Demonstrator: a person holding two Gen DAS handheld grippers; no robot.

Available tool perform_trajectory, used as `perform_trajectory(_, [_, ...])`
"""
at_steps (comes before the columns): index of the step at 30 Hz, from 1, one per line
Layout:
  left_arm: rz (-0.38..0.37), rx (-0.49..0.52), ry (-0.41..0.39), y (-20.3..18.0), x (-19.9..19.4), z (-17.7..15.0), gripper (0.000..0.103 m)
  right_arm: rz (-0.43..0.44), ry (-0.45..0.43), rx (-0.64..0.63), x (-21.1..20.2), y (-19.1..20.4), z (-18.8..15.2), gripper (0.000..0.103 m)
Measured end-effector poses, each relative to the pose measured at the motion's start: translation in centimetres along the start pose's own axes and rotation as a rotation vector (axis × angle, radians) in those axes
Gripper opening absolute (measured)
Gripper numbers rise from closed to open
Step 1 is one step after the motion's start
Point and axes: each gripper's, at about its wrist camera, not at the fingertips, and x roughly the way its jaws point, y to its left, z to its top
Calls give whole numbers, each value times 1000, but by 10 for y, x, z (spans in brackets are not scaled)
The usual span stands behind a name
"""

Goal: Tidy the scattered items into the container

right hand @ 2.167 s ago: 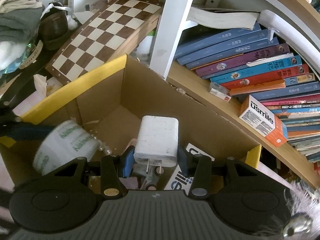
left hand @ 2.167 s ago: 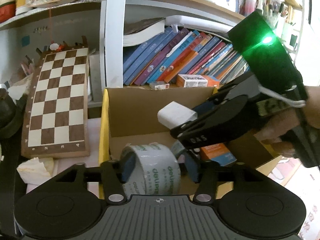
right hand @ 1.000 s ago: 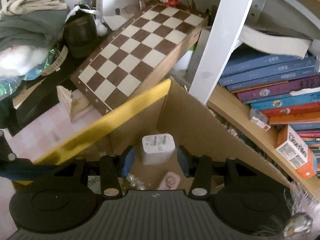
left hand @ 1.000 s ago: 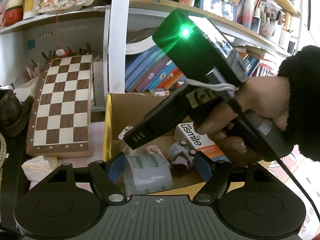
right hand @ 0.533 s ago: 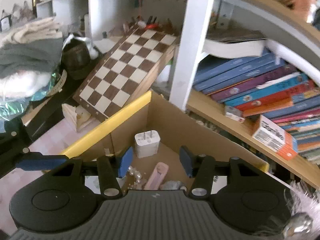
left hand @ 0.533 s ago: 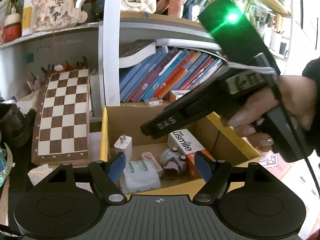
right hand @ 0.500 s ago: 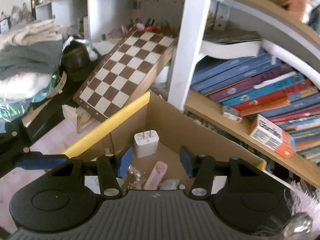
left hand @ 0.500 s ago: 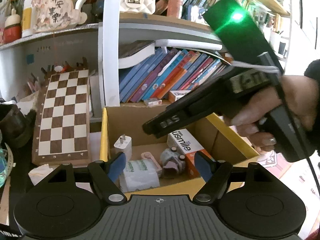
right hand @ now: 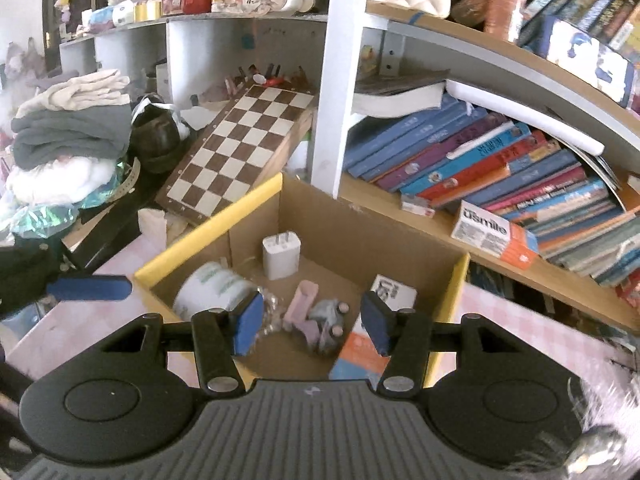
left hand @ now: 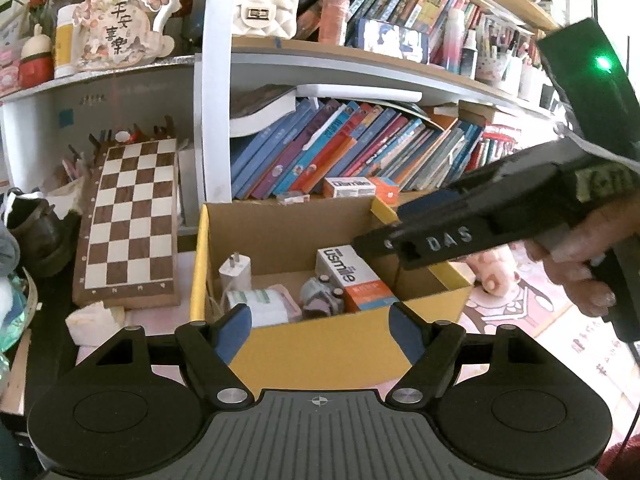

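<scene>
Cluttered bookshelf behind a pink-checked bench; cardboard box (right hand: 256,196) holding white charger (right hand: 281,255), tape roll (right hand: 210,294) and toothpaste carton (left hand: 350,278). Left hand-held gripper (left hand: 320,332) wide and empty, right hand-held gripper (right hand: 310,322) part-open, empty, jaws just opening; box below and ahead of both, right one nearer

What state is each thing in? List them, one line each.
Box: open, holding items.
Charger: in the box, upright, prongs up.
Tape roll: in the box, on its side.
Usmile carton: lying in the box.
Left gripper: open, empty.
Right gripper: open, empty, jaws just widened.
Chessboard: closed, leaning by the shelf.
</scene>
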Motion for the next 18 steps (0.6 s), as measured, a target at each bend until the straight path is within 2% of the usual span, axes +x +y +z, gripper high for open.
perform_trajectory(18, [-30, 21, 64, -27, -9, -23, 78, -91, 88, 104, -36, -4, -87, 54])
